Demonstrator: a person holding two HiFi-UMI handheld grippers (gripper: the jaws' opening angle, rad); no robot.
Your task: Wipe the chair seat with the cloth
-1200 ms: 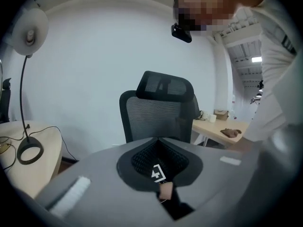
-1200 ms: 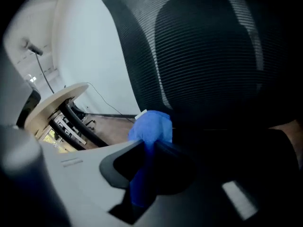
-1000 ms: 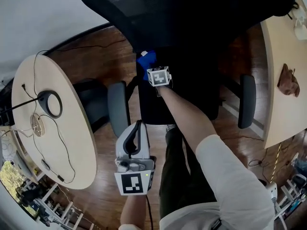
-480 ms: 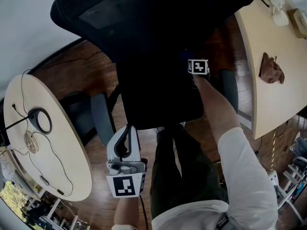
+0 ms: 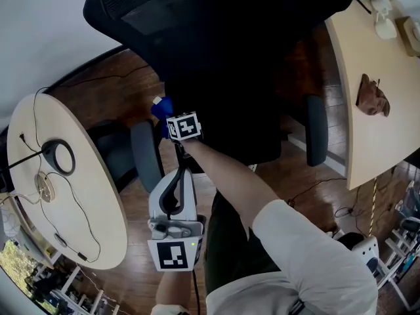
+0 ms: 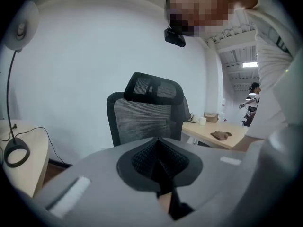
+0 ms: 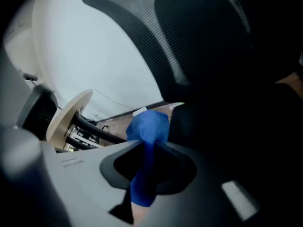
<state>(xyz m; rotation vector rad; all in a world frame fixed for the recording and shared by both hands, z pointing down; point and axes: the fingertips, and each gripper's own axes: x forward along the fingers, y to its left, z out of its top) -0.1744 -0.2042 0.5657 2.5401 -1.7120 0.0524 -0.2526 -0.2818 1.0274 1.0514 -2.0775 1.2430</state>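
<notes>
My right gripper [image 7: 142,150] is pinching the blue cloth [image 7: 147,126], right at the left edge of the chair seat [image 5: 230,123], just beside the left armrest [image 5: 143,155]. My left gripper [image 6: 158,145] hangs low by my legs, jaws pressed together on nothing. The wipe looks under way, and I judge the wide dark seat to the right is left to cover.

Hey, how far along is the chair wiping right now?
Done: the blue cloth is picked up, clamped in the right gripper. In hand: it is at the black seat's edge, beside an armrest. Left: the dark seat shows no wipe marks, so remaining area is unclear. The left gripper is shut, empty.
</notes>
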